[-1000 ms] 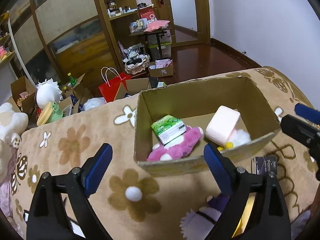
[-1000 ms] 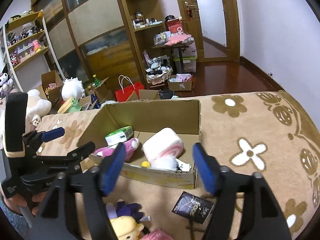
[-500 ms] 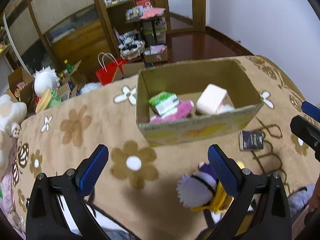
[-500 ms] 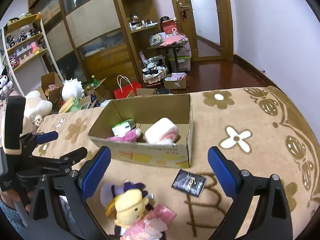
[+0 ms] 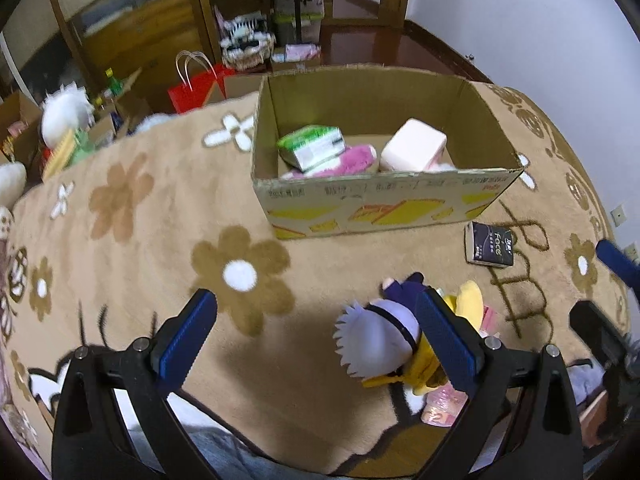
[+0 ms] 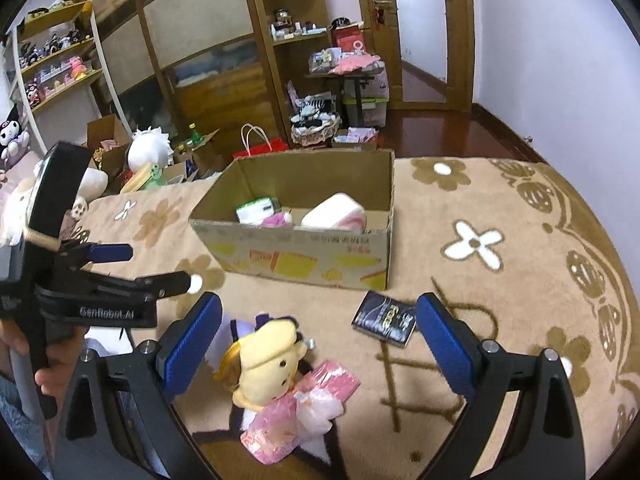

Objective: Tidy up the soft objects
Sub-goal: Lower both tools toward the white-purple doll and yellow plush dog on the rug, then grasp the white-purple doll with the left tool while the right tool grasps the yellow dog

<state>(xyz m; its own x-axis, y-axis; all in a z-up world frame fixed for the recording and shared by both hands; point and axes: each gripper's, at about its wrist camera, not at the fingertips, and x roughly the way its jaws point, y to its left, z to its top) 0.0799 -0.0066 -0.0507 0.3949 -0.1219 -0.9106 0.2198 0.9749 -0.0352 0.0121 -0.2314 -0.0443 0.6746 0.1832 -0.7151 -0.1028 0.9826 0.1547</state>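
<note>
An open cardboard box (image 5: 384,200) (image 6: 304,256) stands on the flowered blanket. It holds a green tissue pack (image 5: 314,148), a pink plush (image 5: 352,160) and a pink roll cushion (image 5: 414,150) (image 6: 336,216). In front of the box lie a white-haired purple doll (image 5: 376,340), a yellow-headed doll in a pink dress (image 6: 272,364) and a dark tissue pack (image 5: 490,244) (image 6: 386,318). My left gripper (image 5: 316,332) is open and empty, above the blanket left of the white-haired doll. My right gripper (image 6: 318,340) is open and empty, above the yellow-headed doll.
The blanket's far edge drops to a cluttered floor with a red bag (image 5: 196,88), cardboard boxes and plush toys (image 6: 150,148). Wooden shelves (image 6: 280,40) and a door stand behind. The left gripper's body (image 6: 96,288) shows at the left of the right wrist view.
Both grippers have pulled back from the box toward me and lowered. The dolls and dark tissue pack in front of the box have come into view.
</note>
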